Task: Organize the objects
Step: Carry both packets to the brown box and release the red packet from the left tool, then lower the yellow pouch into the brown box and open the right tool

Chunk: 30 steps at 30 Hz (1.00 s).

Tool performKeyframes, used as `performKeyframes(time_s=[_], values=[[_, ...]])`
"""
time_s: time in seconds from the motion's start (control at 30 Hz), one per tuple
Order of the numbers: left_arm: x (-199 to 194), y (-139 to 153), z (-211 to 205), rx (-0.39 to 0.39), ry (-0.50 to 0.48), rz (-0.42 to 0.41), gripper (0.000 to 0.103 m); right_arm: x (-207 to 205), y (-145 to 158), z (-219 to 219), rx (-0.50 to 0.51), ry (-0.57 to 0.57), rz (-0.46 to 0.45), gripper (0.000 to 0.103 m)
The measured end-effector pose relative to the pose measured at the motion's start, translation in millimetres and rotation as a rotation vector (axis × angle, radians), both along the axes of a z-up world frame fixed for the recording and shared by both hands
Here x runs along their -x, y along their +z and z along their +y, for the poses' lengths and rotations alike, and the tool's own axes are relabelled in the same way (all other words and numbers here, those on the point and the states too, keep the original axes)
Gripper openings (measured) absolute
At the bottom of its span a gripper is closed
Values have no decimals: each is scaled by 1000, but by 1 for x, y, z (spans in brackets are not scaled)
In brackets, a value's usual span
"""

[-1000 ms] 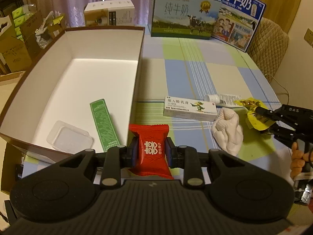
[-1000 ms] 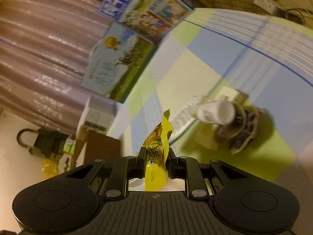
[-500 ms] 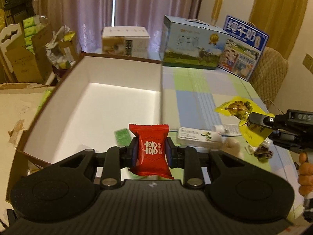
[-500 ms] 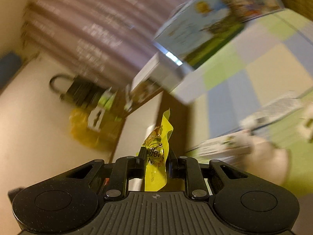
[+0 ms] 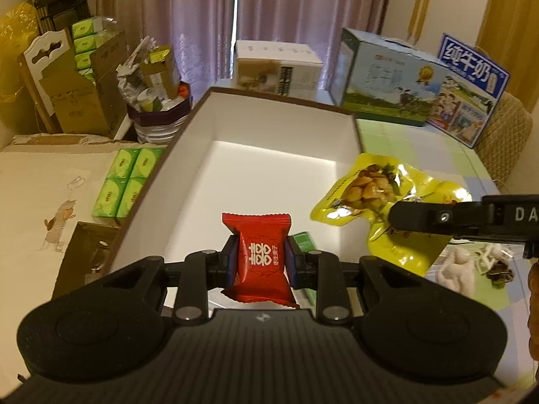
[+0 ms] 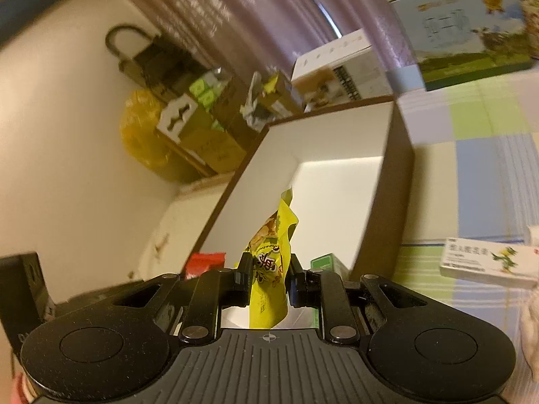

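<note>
Gripping a red candy packet [image 5: 261, 258] tight between the closed fingers of the left gripper [image 5: 261, 262], hovering over the near end of the white box [image 5: 269, 155]. Pinching a yellow snack pouch [image 5: 377, 202] in the closed right gripper [image 6: 268, 281], coming in from three o'clock above the box's right wall. Showing white double-happiness characters on the packet, "DA" on the right gripper, "纯牛奶" on the blue carton [image 5: 471, 87] at one o'clock.

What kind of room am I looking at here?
Probably a home dining or living room used for storage: curtains, a checked tablecloth on the table, and milk cartons stacked beside a padded chair.
</note>
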State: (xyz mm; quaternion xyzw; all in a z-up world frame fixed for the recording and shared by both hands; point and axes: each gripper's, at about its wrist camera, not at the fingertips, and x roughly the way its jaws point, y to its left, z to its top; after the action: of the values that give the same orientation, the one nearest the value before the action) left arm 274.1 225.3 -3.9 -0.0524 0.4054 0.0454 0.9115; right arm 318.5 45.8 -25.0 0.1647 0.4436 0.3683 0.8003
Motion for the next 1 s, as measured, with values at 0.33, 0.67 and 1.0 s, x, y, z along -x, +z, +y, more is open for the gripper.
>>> performKeyframes(time_s=[0.33,0.67,1.0], values=[[-29,-19,31,6,-5,48,23,-10,-22,45,148,18,-9,16],[-62,-34,38,10,-37,84,24,-30,-35,58,214,-2,4,17],[-85,-42,38,-8,-59,94,33,-44,-39,64,231,-9,17,17]])
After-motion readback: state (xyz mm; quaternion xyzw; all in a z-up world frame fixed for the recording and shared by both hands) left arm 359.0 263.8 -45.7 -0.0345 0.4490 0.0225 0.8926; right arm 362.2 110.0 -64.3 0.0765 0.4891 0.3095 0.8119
